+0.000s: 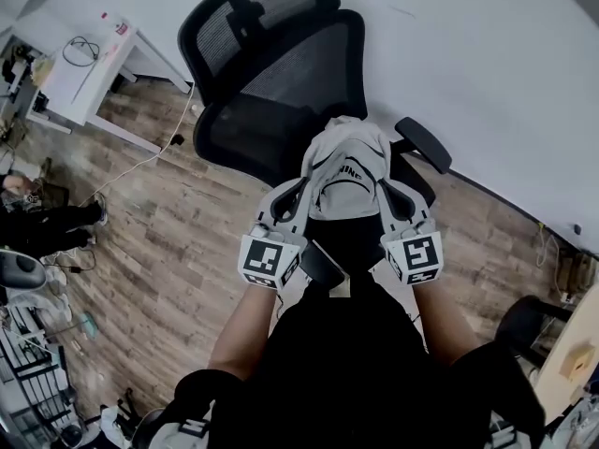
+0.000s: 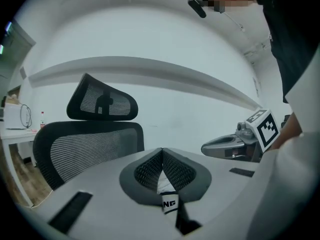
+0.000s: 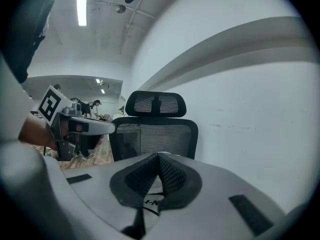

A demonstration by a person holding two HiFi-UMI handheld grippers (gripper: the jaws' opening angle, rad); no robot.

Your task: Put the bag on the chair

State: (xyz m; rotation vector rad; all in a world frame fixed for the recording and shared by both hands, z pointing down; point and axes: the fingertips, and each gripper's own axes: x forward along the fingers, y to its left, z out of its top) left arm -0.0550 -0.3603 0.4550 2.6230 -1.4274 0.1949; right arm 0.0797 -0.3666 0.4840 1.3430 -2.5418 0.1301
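The bag [image 1: 348, 171], soft and probably light, sags between the left tongs [image 2: 162, 153] and right tongs [image 3: 159, 158], each pinched shut on its upper cloth, above the chair [image 1: 281, 82].

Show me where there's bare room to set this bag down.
The chair seat beside the armrest is mostly hidden under the bag, gripped by left gripper and right gripper. Wood floor left of it is bare; desk and cable crowd beyond.
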